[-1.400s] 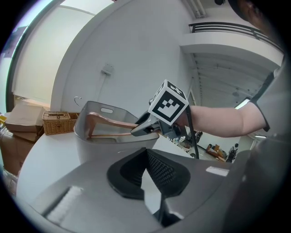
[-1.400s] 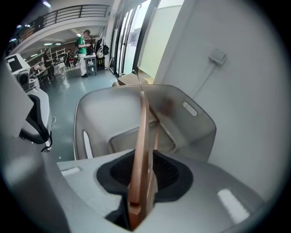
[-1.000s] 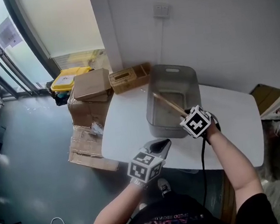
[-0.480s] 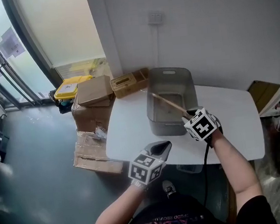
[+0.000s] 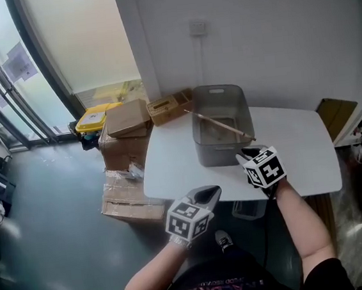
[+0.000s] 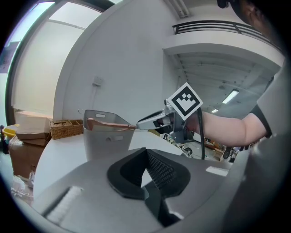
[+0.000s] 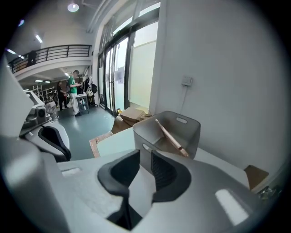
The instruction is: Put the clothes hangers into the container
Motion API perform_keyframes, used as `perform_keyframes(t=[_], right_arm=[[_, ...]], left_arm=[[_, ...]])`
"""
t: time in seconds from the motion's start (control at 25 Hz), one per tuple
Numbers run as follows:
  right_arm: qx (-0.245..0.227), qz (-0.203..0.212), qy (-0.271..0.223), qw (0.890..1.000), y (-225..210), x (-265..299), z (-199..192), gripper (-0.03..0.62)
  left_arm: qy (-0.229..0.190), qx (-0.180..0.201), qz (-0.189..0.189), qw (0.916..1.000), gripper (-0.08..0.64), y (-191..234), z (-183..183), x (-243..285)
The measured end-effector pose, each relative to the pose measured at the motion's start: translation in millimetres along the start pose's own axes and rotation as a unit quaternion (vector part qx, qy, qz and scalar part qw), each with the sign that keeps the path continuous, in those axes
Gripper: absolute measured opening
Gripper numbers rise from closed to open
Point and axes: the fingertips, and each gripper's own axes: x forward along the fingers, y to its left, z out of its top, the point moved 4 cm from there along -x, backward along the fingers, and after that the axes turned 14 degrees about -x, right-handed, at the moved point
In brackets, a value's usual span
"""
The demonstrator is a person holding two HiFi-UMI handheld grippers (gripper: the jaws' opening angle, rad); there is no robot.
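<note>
Right gripper [image 5: 249, 153]: held over the front edge of the white counter [image 5: 177, 167], pointing down and forward. In its own view the fingers [image 7: 161, 170] stand apart with a clear gap. They have just been closing a little, with nothing between them and nothing gripped.

Left gripper [image 5: 208, 193]: lower and nearer the person, off the counter's front edge, left of the right fingers. Its fingers [image 6: 157, 166] meet at the tips and hold nothing.

Wooden clothes hanger [image 5: 220, 124]: inside the grey plastic container [image 5: 223, 153], straight ahead of the right fingers. It lies slanted, with one end propped on the rim nearest those fingers and the rest sloping down into the tub. That near end is close to the right fingertips but not between them. From the left fingers the hanger sits forward and to the right, well apart.

Beyond the container, farther from both sets of fingers: a wicker basket [image 5: 169, 105] at the counter's back corner. Left of it, cardboard boxes [image 5: 127, 118] are stacked on the floor, with a yellow-lidded bin [image 5: 94, 118] beside them.
</note>
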Motion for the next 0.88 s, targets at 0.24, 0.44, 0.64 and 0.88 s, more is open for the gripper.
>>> perform_keyframes(t=[0.24,0.44,0.64,0.88], right_arm=[[0.031,-0.014,-0.037,0.999,51,-38,-16,0.003],[0.058,-0.006,-0.06,0.996,92,-66,-31,0.003],[0.093,0.013,-0.074,0.993,128,-80,-51,0.003],[0.125,0.032,-0.092,0.987,157,-102,-77,0.003]], left_arm=[[0.008,0.002,-0.006,0.9999,0.005,-24,-35,-31],[0.015,-0.002,-0.011,0.9998,0.006,-40,-61,-48],[0.024,-0.019,-0.007,0.9995,0.005,-44,-88,-62],[0.03,-0.03,0.005,0.9991,0.006,-60,-112,-63]])
